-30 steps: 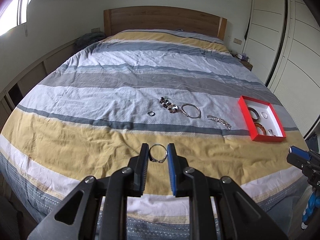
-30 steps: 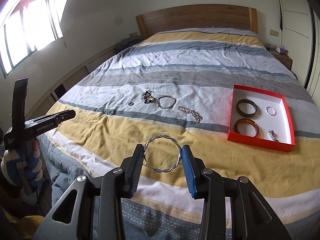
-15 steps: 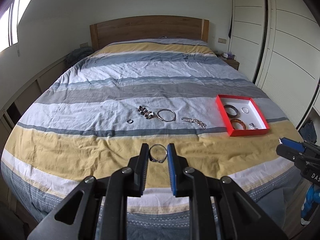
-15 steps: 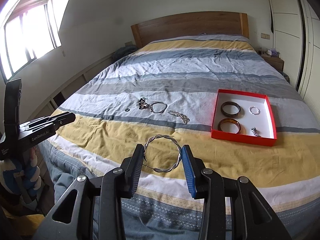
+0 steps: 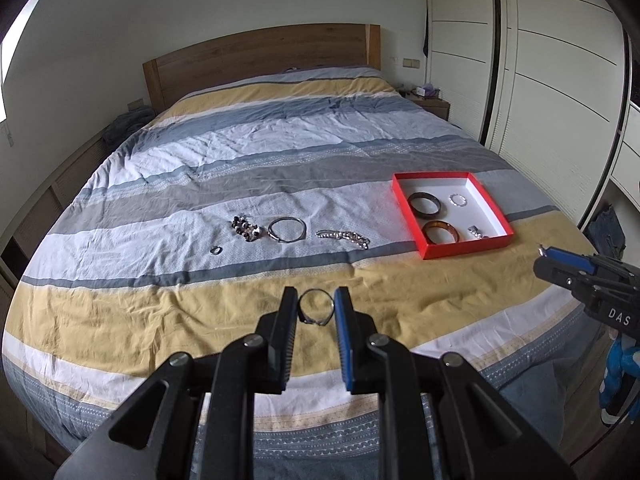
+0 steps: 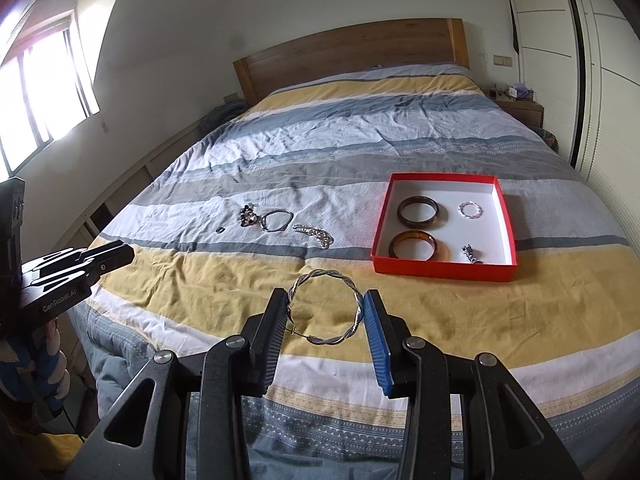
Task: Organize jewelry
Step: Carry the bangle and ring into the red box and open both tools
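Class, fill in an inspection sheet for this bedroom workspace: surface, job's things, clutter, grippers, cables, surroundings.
Surface: striped yellow, grey and white bedspread, wrinkled.
Job's things: red cardboard tray holding two dark bangles, a small ring and a charm; loose silver chain, thin bangle, bead cluster and ring on the bedspread.
Clutter: nothing seen.
Grippers: left gripper shut on small silver ring; right gripper shut on twisted silver bangle.
Cables: nothing seen.
Surroundings: wooden headboard, white wardrobe doors, window.

Before me the bed (image 5: 280, 152), in a striped cover, carries a red box (image 5: 466, 247) at right of frame. Mid-frame lie a small ring (image 5: 216, 250), beads (image 5: 247, 229), a bangle (image 5: 287, 230) and a chain (image 5: 343, 237) in a row.
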`<action>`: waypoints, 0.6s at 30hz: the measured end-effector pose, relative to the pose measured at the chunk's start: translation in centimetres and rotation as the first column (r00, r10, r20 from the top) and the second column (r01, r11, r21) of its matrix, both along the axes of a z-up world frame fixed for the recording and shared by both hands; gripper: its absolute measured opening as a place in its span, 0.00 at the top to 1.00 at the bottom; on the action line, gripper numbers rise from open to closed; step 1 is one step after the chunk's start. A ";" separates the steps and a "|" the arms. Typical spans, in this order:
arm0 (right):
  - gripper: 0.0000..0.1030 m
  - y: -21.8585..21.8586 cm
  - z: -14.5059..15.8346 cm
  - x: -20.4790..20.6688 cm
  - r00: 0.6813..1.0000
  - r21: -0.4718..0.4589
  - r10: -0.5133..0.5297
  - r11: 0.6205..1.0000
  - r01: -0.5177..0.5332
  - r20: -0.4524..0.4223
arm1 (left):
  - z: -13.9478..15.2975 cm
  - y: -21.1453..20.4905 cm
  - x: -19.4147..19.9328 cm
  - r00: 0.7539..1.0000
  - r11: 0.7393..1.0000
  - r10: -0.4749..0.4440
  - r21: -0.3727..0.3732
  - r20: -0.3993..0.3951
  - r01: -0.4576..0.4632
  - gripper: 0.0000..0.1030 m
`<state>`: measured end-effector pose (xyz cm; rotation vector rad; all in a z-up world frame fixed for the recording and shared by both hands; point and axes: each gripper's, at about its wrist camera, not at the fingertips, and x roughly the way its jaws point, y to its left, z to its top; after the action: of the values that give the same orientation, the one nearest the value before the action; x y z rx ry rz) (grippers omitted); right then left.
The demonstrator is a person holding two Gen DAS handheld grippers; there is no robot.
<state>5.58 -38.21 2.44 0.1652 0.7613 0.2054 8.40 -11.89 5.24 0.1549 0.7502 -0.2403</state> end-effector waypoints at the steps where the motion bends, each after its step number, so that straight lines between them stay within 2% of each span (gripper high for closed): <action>1: 0.63 -0.4 -0.2 0.1 1.000 0.001 -0.006 1.000 0.006 -0.003 | -0.2 -0.4 0.2 1.000 1.000 -0.007 0.003 -0.005 0.007 0.83; 11: 0.63 -4.3 -1.9 2.0 0.997 0.010 -0.068 0.998 0.068 -0.039 | -2.3 -4.1 2.8 0.996 0.997 -0.068 0.030 -0.063 0.070 0.83; 18: 0.63 -7.0 -3.1 6.1 0.994 -0.029 -0.094 0.995 0.092 -0.064 | -4.4 -8.4 7.2 0.985 0.990 -0.130 0.036 -0.110 0.135 0.83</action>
<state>11.63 -45.25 -0.65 0.1828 0.8191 0.1018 15.56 -20.27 0.83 0.2348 0.8535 -0.3617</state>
